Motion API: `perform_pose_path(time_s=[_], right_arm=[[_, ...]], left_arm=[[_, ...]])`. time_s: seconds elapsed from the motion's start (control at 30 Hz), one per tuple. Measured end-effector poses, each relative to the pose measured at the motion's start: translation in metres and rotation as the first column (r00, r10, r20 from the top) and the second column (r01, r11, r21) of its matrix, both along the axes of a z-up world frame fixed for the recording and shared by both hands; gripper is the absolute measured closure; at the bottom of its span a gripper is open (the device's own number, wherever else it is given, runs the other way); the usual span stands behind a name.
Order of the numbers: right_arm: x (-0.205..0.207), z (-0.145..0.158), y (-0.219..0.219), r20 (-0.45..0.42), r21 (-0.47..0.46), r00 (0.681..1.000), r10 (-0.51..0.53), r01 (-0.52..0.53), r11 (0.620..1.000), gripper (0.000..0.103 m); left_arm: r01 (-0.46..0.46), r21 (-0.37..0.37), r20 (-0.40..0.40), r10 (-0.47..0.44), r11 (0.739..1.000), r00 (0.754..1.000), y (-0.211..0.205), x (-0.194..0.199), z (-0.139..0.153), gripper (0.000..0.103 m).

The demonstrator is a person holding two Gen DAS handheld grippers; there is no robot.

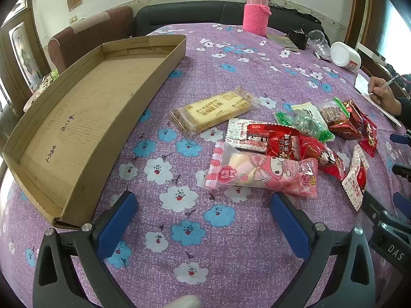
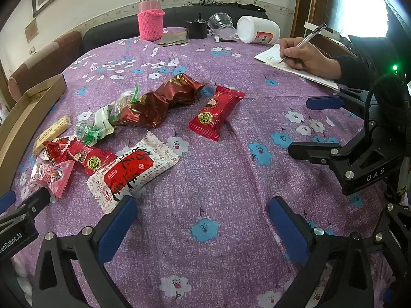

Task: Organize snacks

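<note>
1. On the desk (image 1: 231, 51), which has a purple flowered cloth, a group of wrapped snacks lies to the right of an empty cardboard tray (image 1: 84, 118).
2. The left claw (image 1: 203, 218) is released, with its blue pads wide apart, and it carries nothing. It hangs just before the pink marshmallow bag (image 1: 264, 174).
3. The right claw (image 2: 203, 220) is also released and empty. Its left pad is very near the corner of the white and red packet (image 2: 133, 172), but I cannot tell if it touches.
4. The biscuit pack (image 1: 215, 110) lies closest to the tray and a little apart from the other snacks.
5. The red candy packet (image 2: 215, 113) lies alone on the cloth; the brown foil packets (image 2: 164, 102) are beside it.
6. I think all these things are light. The marshmallow bag looks soft and full of air, so it is better to take it at the sealed end or gently across the middle.
7. The biscuit pack seems stiff but may break, so the long sides are the good place to hold it.
8. The foil wrappers look smooth and may slip.
</note>
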State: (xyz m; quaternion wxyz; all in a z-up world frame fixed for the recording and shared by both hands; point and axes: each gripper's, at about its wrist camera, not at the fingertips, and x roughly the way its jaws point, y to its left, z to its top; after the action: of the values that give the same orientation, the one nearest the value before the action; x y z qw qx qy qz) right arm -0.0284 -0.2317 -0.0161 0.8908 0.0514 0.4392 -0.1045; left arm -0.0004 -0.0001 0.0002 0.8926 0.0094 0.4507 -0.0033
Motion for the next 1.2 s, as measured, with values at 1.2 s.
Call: perform_pose_path(time_s=[1.2], right_arm=[[0.0004, 0.0005, 0.0003, -0.013, -0.001, 1.0, 0.0, 0.0, 1.0, 0.001]], left_arm=[[-0.002, -0.002, -0.007, 0.002, 1.0, 1.0, 0.001, 0.0005, -0.0001, 0.0]])
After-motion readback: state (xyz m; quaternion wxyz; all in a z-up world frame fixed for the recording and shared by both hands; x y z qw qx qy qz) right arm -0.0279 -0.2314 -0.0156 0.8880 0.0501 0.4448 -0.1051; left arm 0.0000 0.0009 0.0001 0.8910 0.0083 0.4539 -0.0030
